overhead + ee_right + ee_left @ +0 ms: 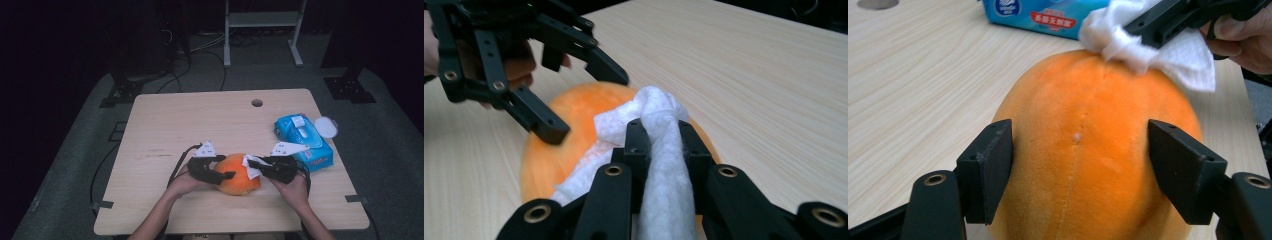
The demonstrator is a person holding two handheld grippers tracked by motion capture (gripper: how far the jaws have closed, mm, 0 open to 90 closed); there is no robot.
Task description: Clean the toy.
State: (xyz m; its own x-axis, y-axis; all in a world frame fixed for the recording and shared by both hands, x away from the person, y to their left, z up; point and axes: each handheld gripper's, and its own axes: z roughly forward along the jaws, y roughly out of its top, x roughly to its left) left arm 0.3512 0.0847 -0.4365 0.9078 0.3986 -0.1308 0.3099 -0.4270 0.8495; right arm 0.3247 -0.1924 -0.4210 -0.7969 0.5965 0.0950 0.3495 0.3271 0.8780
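An orange plush ball [239, 184] lies on the wooden table [200, 125] near its front edge. My left gripper [225, 167] comes at it from the left, one jaw on either side. In the left gripper view the plush [1098, 100] bulges between the two black pads of that gripper [1080, 145], which press into its sides. My right gripper [254, 163] is shut on a bunched white wipe [659, 107] and holds it against the top of the plush [574, 115]. The wipe [1178, 55] hangs over the plush's far upper right side.
A blue pack of wet wipes [305, 142] lies right of the plush, its round white lid [326, 126] flipped open. There is a small hole [257, 103] in the far part of the table. Dark floor, cables and a stand's legs lie beyond.
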